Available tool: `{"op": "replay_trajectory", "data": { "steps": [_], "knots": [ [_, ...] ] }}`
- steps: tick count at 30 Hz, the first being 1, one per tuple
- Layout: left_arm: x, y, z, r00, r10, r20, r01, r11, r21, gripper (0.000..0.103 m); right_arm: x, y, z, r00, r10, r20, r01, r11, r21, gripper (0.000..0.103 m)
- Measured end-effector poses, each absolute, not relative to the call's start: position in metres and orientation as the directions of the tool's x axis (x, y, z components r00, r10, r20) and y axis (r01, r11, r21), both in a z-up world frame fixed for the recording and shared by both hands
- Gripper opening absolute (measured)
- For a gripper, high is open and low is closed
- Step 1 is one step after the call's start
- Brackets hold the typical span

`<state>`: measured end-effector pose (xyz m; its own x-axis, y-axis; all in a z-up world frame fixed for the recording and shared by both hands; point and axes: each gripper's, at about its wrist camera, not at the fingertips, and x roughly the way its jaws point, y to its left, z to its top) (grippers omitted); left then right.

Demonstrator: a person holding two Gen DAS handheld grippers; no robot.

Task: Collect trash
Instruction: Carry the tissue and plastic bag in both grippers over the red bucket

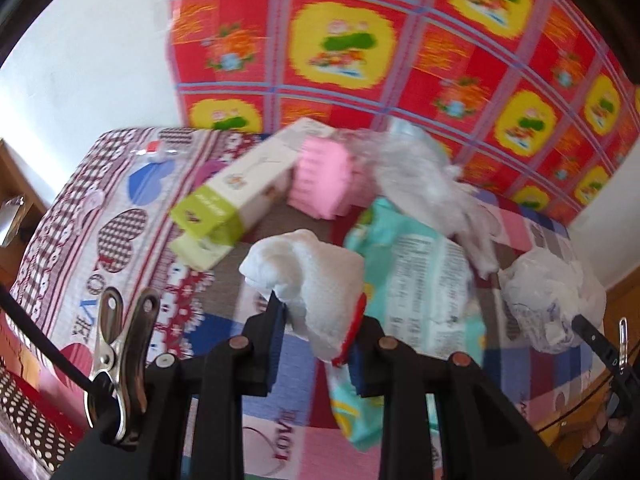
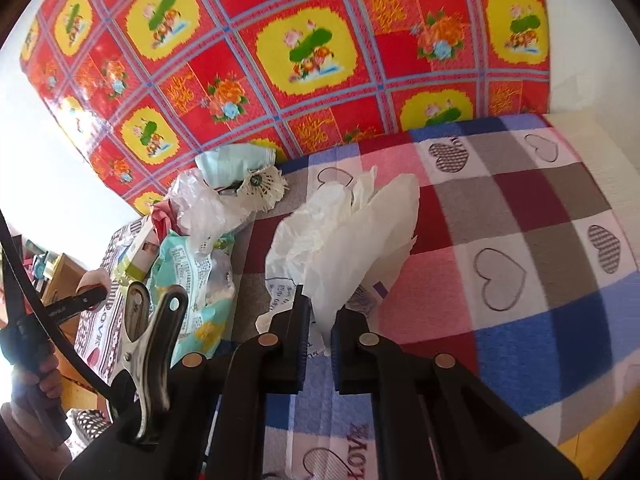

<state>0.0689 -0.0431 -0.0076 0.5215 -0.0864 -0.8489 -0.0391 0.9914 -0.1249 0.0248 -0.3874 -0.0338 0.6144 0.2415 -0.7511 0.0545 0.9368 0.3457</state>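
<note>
Trash lies heaped on a patchwork blanket [image 2: 520, 240] printed with hearts, and that heap is the landmark for the rest. The left gripper [image 1: 316, 320] has its fingers drawn narrow on a wad of white tissue [image 1: 312, 280], pinched between the black pads on the near side of the heap. Just behind the wad, a mint-green wipes packet [image 1: 416, 280] lies crumpled. At the heap's far left leans a white and green carton [image 1: 236, 196], touching a pink ridged piece [image 1: 320, 180] beside it. Clear plastic wrap [image 1: 420, 176] is bunched at the far right of the heap.

The right gripper [image 2: 322, 316] has its fingers pressed nearly together on a white plastic bag [image 2: 352, 232], which rises in loose folds from between the pads, just to the right of the heap. A shuttlecock [image 2: 262, 186] rests at the heap's far edge in the right wrist view. Behind everything hangs a red sheet [image 2: 280, 40] with yellow flower panels.
</note>
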Motion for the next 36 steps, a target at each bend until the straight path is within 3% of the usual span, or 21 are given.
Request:
{"op": "replay_trajectory", "data": {
  "steps": [36],
  "knots": [
    [-0.056,-0.393,0.017,0.405,-0.338,-0.850,0.427,0.891,-0.151,0.028,-0.209,-0.613,0.006,0.737,0.018,-0.676,0.263,0.913,0.312,0.009]
  ]
}}
